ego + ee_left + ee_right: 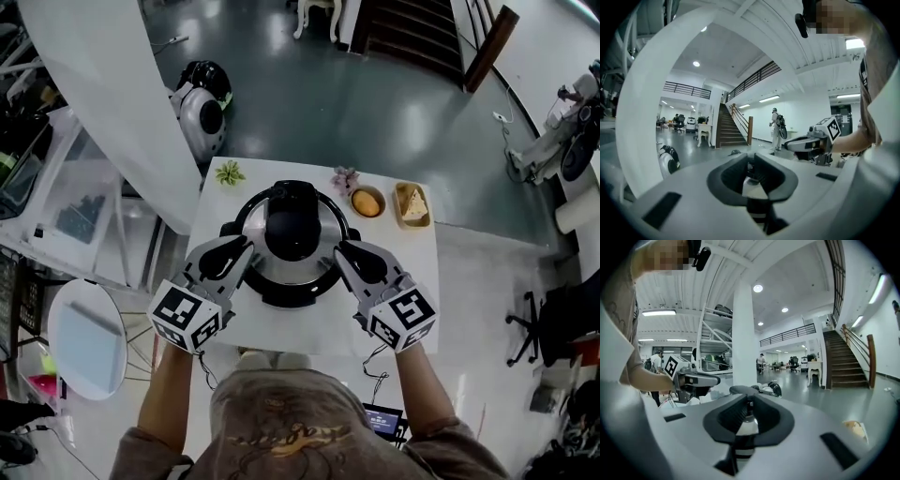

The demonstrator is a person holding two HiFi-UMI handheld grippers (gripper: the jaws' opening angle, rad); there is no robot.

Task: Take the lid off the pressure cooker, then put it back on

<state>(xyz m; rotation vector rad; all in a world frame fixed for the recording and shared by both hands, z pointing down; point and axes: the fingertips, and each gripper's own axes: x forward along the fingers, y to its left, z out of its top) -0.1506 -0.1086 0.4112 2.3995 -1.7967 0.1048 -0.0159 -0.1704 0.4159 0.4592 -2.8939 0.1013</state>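
The pressure cooker (281, 292) stands in the middle of the white table (309, 330), its steel lid with a black top knob (292, 232) sitting on it. My left gripper (247, 246) comes in from the lower left and its tips lie on the lid's left rim. At the lid's right rim is my right gripper (341, 249), mirroring the left. In the left gripper view the jaws (751, 161) are drawn together around a silvery piece, and the right gripper view shows the same of its gripper (750, 405). Each gripper view shows the other gripper opposite (808, 143) (699, 379).
Behind the cooker stand a small green plant (230, 172), a flower (345, 176), a bowl with an orange item (367, 202) and a wooden tray with bread (412, 204). A white pillar (122, 112) rises at the table's left. A round white side table (86, 337) stands lower left.
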